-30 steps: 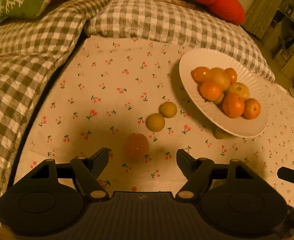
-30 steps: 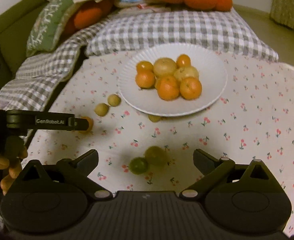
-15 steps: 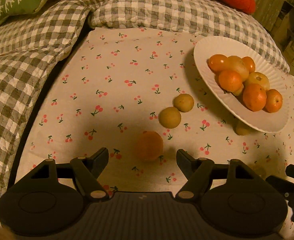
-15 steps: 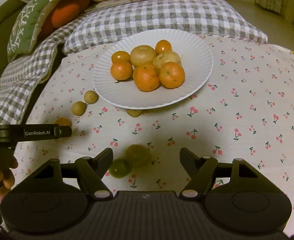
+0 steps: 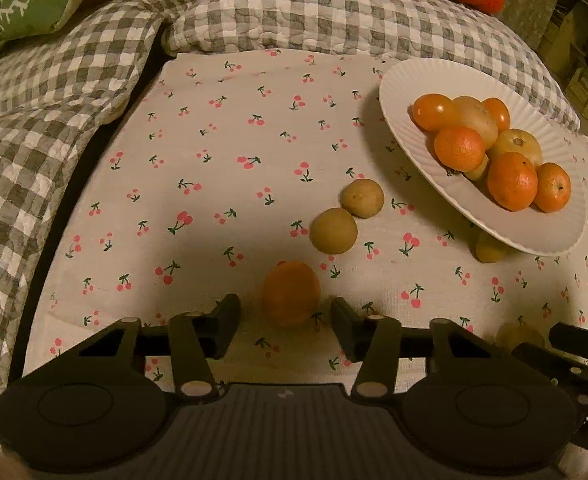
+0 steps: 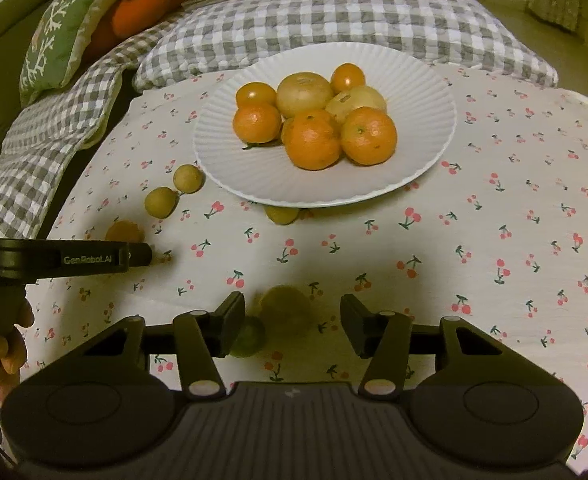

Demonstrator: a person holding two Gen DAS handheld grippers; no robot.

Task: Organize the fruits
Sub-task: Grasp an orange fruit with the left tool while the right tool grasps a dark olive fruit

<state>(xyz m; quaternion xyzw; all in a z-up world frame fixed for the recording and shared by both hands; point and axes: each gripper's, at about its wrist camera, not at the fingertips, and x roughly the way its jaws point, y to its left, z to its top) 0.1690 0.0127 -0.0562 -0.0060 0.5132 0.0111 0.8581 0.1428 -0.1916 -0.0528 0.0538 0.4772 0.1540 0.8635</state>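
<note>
Cherry-print cloth [image 5: 222, 152] covers the table, with grey checked quilts [image 6: 333, 20] and a green cushion [image 6: 60, 36] behind it. On the cloth sits a white ribbed plate [image 6: 417, 92] piled with tangerines and paler round fruits. Beside the plate's left edge lie two small tan fruits [image 5: 347, 220], touching each other, and another small yellowish fruit [image 6: 281, 214] peeks from under the plate's near rim. The left gripper [image 5: 286, 316] has its jaws spread, with a loose orange [image 5: 291, 293] lying on the cloth between the tips, apparently untouched by either finger. The right gripper [image 6: 292, 320] also has its jaws spread, around a yellow-green fruit [image 6: 286, 312]; a smaller green fruit [image 6: 250, 336] lies just beside the left finger, partly hidden by it
</note>
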